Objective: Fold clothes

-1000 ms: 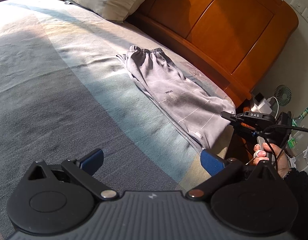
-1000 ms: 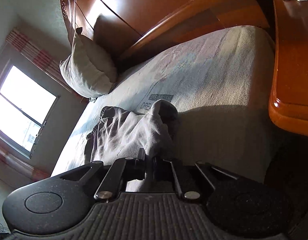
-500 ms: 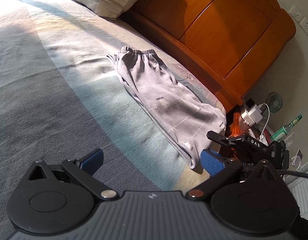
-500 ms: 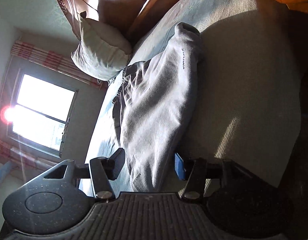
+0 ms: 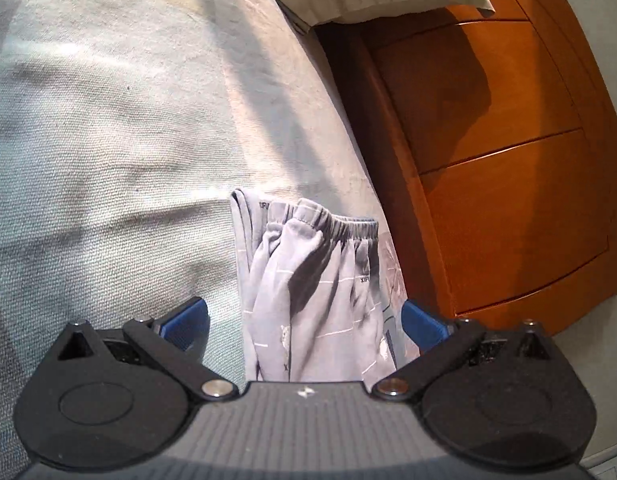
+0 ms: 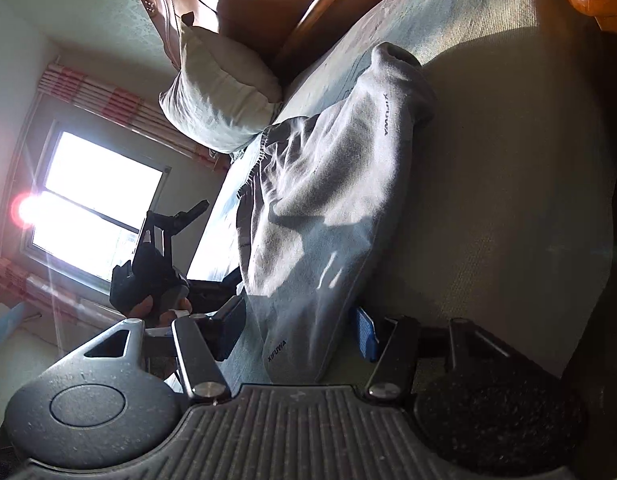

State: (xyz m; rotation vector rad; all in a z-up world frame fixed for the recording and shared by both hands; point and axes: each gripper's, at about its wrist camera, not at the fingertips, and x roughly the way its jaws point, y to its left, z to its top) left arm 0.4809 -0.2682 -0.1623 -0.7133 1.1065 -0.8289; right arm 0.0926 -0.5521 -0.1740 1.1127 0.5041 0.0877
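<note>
Both sets of fingers stand apart, holding nothing. The left gripper [image 5: 302, 322] and right gripper [image 6: 296, 330] each straddle the grey trousers [image 5: 308, 300], which lie folded lengthwise on the bed [image 5: 108, 140] near the headboard [image 5: 508, 160], below the pillow [image 6: 216, 96].

Strong daylight enters through the window [image 6: 96, 204], overexposed with a red flare and streaks in the right wrist view. Hard sun patches and deep shadows cross the bed [image 5: 108, 128] and headboard [image 5: 508, 160]. Both views bend heavily at the edges; the left is slightly soft.
</note>
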